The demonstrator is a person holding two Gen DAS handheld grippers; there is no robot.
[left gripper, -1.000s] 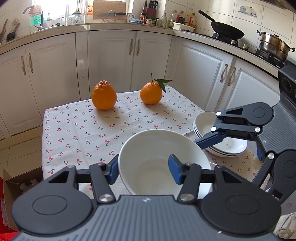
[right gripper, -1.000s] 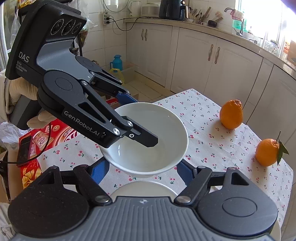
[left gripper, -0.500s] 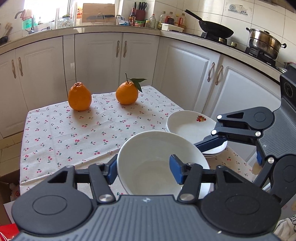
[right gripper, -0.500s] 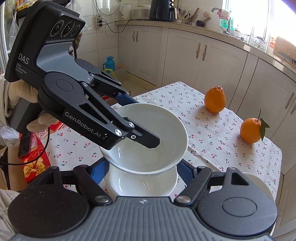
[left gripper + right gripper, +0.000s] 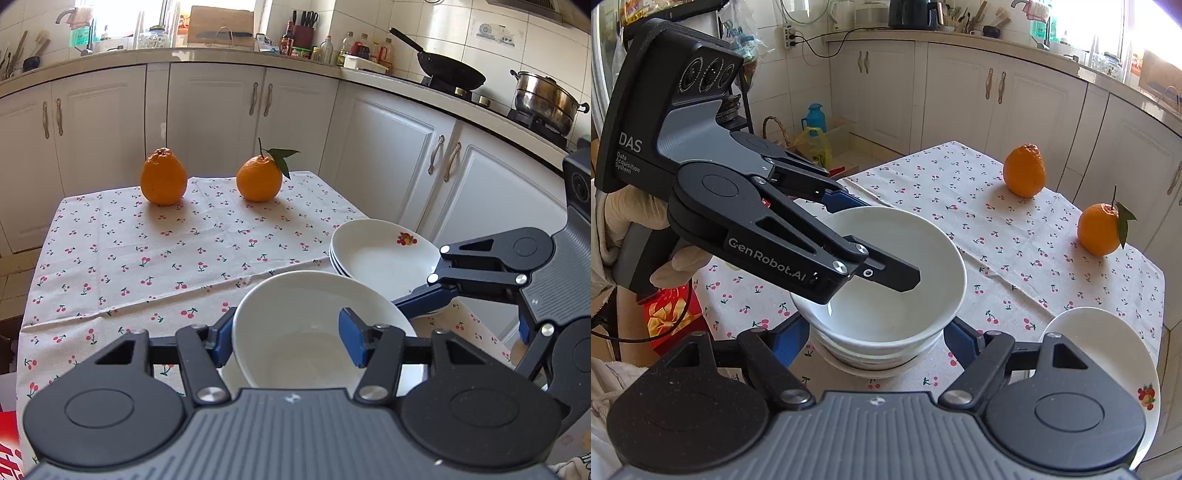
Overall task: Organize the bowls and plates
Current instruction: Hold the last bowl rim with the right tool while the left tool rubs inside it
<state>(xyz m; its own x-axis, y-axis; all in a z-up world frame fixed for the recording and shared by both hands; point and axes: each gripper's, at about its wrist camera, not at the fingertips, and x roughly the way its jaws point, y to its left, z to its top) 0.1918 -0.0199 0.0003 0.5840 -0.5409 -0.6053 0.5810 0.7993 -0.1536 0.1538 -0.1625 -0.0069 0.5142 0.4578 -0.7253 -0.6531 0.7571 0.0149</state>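
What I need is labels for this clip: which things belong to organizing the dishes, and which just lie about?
Job: white bowl in left gripper, bowl stack beneath it, plate stack, open right gripper.
Lying about: pointed orange, leafy orange, wok, steel pot.

The left hand-held gripper (image 5: 849, 236) was held by a gloved hand (image 5: 624, 221), its jaws clamped across a bowl's (image 5: 886, 295) rim, one finger (image 5: 886, 275) inside, one outside. The right hand-held gripper (image 5: 873, 338) sat low, jaws spread wide, gripping nothing.
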